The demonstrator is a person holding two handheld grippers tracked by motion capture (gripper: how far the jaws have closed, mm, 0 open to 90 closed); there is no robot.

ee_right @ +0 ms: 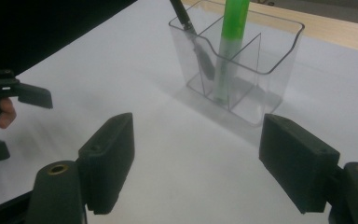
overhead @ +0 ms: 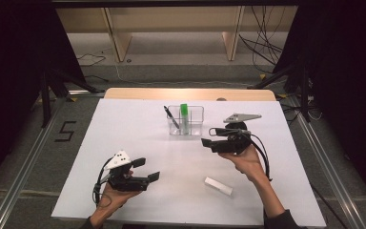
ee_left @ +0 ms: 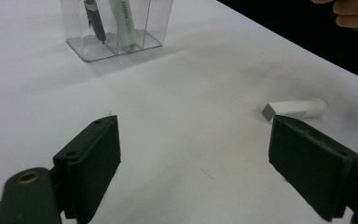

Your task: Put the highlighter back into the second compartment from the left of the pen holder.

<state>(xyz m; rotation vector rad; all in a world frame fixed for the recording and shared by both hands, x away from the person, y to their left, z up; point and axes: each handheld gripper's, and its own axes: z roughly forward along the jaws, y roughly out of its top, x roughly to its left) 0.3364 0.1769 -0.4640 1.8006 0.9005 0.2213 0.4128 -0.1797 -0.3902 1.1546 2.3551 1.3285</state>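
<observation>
Right gripper (overhead: 208, 141), open and empty, hovers just beside the clear organizer (overhead: 185, 120).

Left hand (overhead: 110, 193) coming in from bottom left, palm up, holding left gripper (overhead: 147, 169) low. Its jaws standing wide apart, nothing between them, pointing toward right side. Left forearm showing just a little at bottom edge.

Right hand (overhead: 244, 157) coming in from bottom right, forearm slanting up and leftward, holding right gripper (overhead: 206, 142) higher up. Its jaws standing wide apart, nothing between them, pointing toward left side. Grey plate sitting on top, black cable looping down beside wrist.
</observation>
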